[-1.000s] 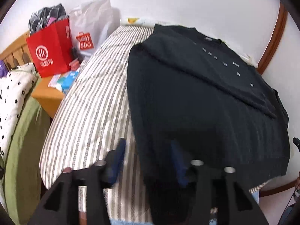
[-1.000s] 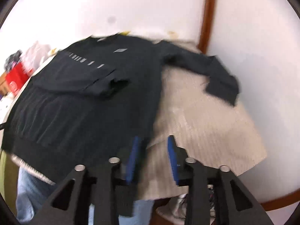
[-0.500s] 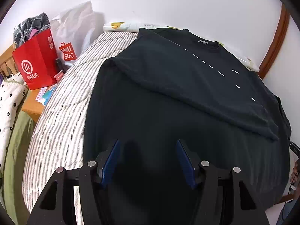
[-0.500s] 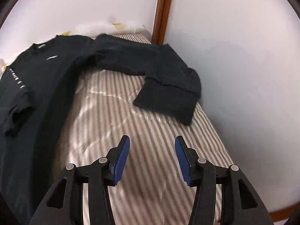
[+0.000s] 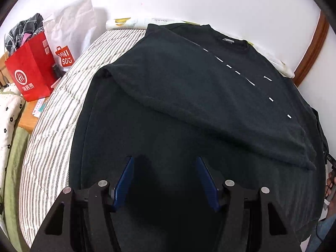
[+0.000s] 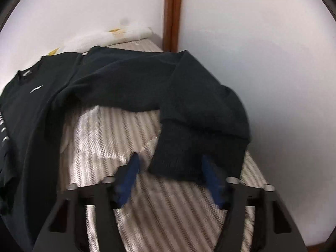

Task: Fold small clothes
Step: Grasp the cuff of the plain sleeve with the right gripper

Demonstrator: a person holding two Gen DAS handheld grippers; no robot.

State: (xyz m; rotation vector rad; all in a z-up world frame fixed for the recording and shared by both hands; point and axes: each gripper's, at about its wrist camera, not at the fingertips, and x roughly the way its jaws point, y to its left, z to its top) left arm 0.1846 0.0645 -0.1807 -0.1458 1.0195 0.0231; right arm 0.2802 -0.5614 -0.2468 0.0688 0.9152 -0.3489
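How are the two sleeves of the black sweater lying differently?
The left sleeve is folded flat across the sweater's chest; the right sleeve stretches off sideways onto the striped bedcover. The open right gripper is at the right sleeve's cuff; the left gripper, also open, is near the hem. Both sleeves are black.

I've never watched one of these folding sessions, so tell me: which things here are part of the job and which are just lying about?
Part of the job:
- black long-sleeved sweatshirt with its ribbed sleeve cuff
- left gripper, open
- right gripper, open
- striped bed cover, the work surface

Just lying about:
- red paper shopping bag
- white plastic bag
- white polka-dot pillow
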